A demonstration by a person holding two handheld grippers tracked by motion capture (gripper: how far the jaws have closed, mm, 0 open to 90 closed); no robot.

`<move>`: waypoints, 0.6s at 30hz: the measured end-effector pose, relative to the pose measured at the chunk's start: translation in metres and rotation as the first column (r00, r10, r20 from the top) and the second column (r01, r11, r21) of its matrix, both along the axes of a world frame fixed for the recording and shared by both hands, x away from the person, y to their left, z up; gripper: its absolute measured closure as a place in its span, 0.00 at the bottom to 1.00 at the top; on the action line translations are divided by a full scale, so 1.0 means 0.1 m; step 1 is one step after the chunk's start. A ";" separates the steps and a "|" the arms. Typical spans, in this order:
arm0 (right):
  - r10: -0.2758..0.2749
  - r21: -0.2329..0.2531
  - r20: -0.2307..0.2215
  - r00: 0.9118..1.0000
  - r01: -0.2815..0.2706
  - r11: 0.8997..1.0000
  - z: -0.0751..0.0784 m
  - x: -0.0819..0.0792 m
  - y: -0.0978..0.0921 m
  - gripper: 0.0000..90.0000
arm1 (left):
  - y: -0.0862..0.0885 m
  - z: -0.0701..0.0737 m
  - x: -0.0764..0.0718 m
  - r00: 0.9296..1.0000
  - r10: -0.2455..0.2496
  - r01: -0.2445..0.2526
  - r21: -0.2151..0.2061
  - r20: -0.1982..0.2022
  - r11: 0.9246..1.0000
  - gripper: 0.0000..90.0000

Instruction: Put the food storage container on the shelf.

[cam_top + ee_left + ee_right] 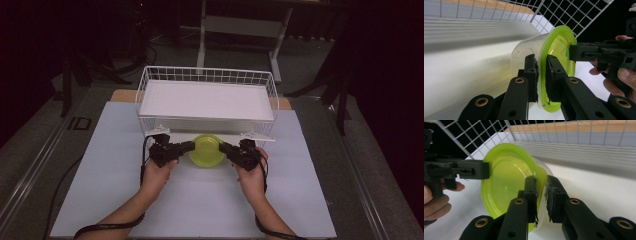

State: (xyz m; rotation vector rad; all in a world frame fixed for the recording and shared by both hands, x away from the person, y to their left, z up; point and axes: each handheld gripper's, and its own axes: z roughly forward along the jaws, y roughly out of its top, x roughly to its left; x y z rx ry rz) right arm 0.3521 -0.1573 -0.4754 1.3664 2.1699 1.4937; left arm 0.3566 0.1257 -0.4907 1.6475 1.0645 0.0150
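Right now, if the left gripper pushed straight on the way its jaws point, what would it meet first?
The left gripper is already clamped on the rim of the green-lidded container. Straight beyond it sits the right gripper, gripping the opposite rim, so that looks like the first contact, though depth is hard to judge.
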 end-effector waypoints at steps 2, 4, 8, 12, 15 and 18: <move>-0.012 0.008 -0.004 1.000 0.012 1.000 -0.02 0.04 0.00 0.89 | -0.02 0.01 0.04 1.000 0.004 -0.004 0.012 -0.003 1.000 0.90; -0.024 0.008 -0.007 1.000 0.024 1.000 -0.04 0.06 0.00 0.88 | -0.04 0.01 0.08 1.000 0.011 -0.011 0.018 -0.003 1.000 0.90; -0.042 0.009 -0.010 0.999 0.042 0.999 -0.07 0.11 0.00 0.88 | -0.06 -0.04 0.14 1.000 0.026 -0.026 0.018 -0.011 1.000 0.89; -0.056 0.001 -0.025 0.998 0.056 0.998 -0.10 0.13 0.01 0.88 | -0.07 -0.08 0.18 0.999 0.037 -0.037 0.025 -0.019 0.999 0.89; -0.066 -0.005 -0.038 0.997 0.066 0.998 -0.14 0.16 0.02 0.88 | -0.09 -0.12 0.20 0.999 0.041 -0.040 0.032 -0.023 0.999 0.89; -0.073 0.008 -0.039 0.997 0.073 0.997 -0.15 0.17 0.01 0.88 | -0.09 -0.12 0.23 0.999 0.049 -0.048 0.038 -0.019 0.998 0.89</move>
